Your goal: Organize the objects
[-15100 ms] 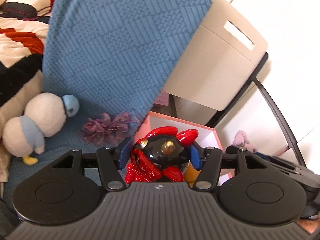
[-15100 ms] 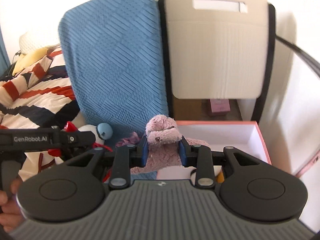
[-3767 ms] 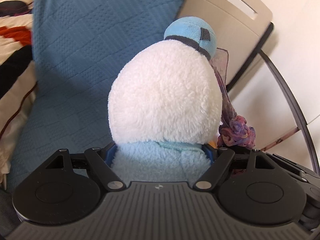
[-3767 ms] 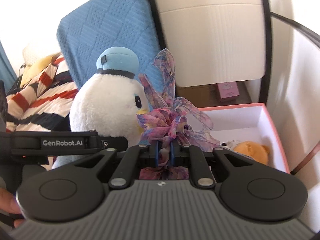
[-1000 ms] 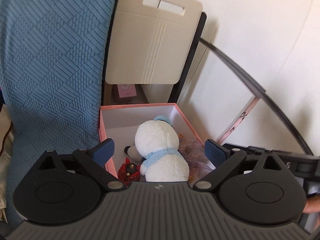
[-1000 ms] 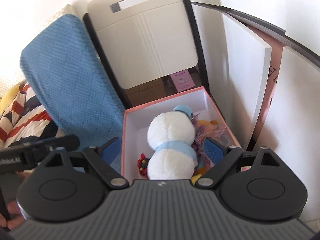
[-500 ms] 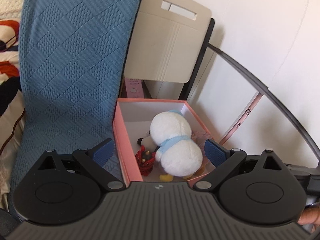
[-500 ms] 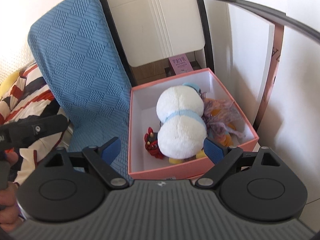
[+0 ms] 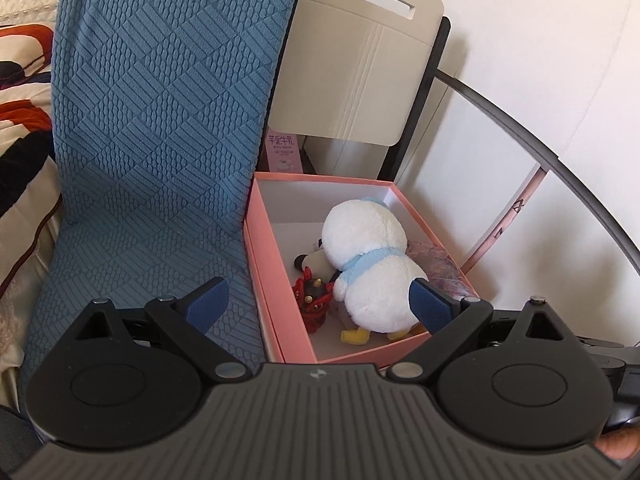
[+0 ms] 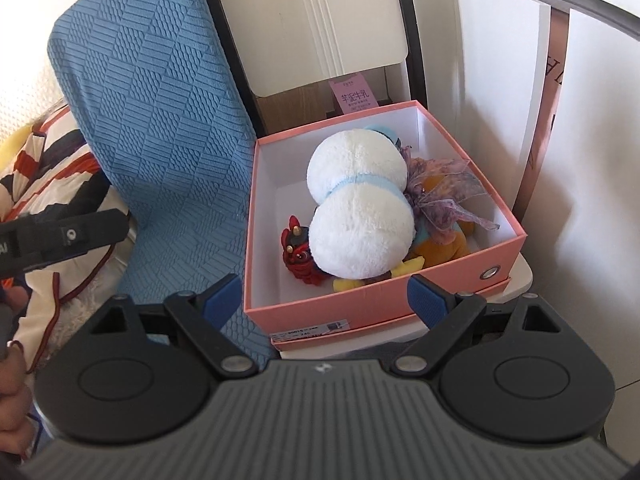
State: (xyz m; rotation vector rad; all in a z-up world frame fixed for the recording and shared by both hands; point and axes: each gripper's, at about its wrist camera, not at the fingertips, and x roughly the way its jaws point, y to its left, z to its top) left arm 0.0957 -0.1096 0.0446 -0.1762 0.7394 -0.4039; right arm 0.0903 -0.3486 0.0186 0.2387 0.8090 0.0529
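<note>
Toys fill the pink box [image 10: 320,312]: white plush [image 10: 360,204], red figure [image 10: 298,256], purple ribbon [image 10: 444,184]. I judge packing done. Left gripper [image 9: 320,300] and right gripper [image 10: 324,296] gape wide, empty; next I'd find the lid.

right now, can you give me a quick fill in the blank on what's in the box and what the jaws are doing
1. The white plush lies inside the ____ box.
2. The purple ribbon lies on the plush's ____ side in the right wrist view.
3. Both grippers' jaws stand ____, holding nothing.

Missing words: pink; right; open
</note>
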